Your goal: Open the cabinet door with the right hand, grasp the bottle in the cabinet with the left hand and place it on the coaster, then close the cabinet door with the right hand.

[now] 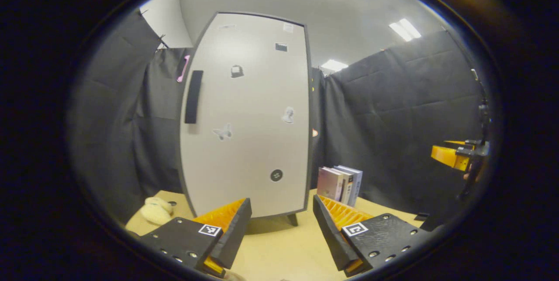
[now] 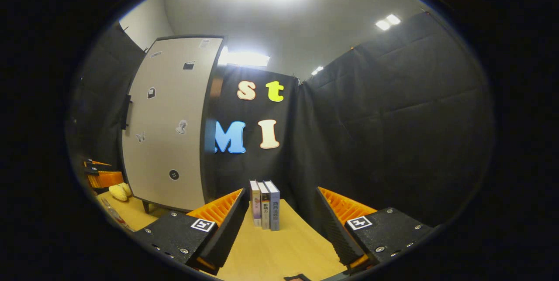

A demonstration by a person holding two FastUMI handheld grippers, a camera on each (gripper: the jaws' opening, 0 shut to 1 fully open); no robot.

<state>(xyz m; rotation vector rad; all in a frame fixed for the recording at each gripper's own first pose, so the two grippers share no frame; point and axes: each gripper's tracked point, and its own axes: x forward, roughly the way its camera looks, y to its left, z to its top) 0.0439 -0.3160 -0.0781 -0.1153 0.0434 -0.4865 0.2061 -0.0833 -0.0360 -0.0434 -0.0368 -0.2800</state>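
Both jaws spread wide, nothing between them: left gripper [image 1: 282,228] and right gripper [image 2: 279,224] hover low over the tan surface [image 1: 279,250]. Cabinet door [image 1: 246,115] is closed, facing the left gripper view head-on; its dark handle [image 1: 193,96] runs vertical, high on the door's left edge. From the right gripper the door [image 2: 168,128] lies well off to the left, handle [image 2: 128,111] at its far edge, so the right hand needs a long reach across; left gripper is the nearer one, judging by the views. Bottle presumably inside, hidden by the door. Coaster: can't make out. Books [image 2: 264,204] stand upright straight ahead of the right gripper. Pale soft thing [image 1: 156,211] by the cabinet's foot, unclear what.
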